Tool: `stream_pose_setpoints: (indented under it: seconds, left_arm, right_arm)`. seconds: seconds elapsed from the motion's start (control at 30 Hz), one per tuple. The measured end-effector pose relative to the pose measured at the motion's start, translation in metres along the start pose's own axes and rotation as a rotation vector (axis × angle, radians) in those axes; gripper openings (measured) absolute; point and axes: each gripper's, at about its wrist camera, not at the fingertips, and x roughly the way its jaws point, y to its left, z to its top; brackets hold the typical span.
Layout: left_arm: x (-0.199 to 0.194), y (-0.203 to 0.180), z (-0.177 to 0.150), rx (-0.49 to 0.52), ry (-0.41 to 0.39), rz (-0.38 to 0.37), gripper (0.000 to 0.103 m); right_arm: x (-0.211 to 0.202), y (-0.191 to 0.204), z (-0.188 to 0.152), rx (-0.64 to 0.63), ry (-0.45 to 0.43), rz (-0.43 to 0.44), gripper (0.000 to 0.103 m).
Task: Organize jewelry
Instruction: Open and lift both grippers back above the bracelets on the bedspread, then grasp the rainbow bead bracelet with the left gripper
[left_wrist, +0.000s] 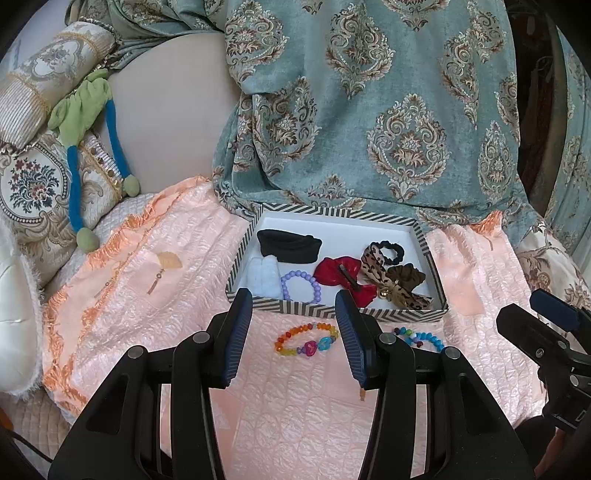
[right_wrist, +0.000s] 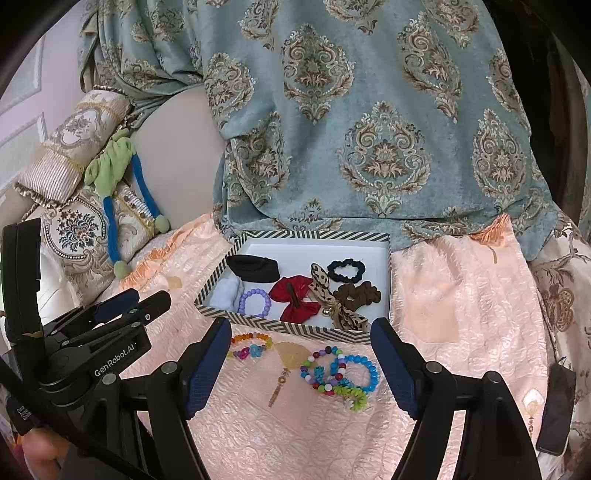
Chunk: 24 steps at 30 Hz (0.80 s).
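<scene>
A: Where are the bracelets?

B: The rainbow bracelet (left_wrist: 306, 338) lies on the pink bedspread (left_wrist: 155, 280), at 6 o'clock from the striped box (left_wrist: 334, 308). It looks light, bumpy and slippery. Pinch one side of the ring.

A: And the grippers?

B: The left hand-held gripper (left_wrist: 293, 332) and right hand-held gripper (right_wrist: 299, 363) are both spread wide, holding nothing.

The box (right_wrist: 295, 326) has black-and-white chevron-striped walls and a white interior. Inside the box: a black headband (right_wrist: 253, 267), a pale blue fluffy item (right_wrist: 226, 291), a lilac bead bracelet (right_wrist: 255, 302), a red bow (right_wrist: 295, 297), a leopard-print bow (right_wrist: 325, 286), a black scrunchie (right_wrist: 346, 270) and a brown scrunchie (right_wrist: 356, 293). In front of the box, multicoloured bead bracelets (right_wrist: 338, 373) lie on a peach quilted cover (right_wrist: 461, 314). Behind the box hangs teal fabric (right_wrist: 369, 110) with a beige damask pattern.
</scene>
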Motion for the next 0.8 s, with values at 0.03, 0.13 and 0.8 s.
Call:
stream_pose_setpoints:
  seconds: [0.03,0.13,0.8]
  left_arm:
    - [0.001,0.000,0.000,0.000,0.002,-0.001,0.046]
    - [0.003,0.000,-0.001,0.001,0.005,0.004,0.046]
    - [0.026,0.002,-0.008,-0.006,0.061,0.006,0.046]
  right_arm:
    - [0.000,0.000,0.000,0.000,0.001,0.000,0.076]
    - [0.003,0.000,-0.001,-0.003,0.008,-0.001,0.076]
    - [0.023,-0.006,-0.008,0.001,0.061,0.003,0.076]
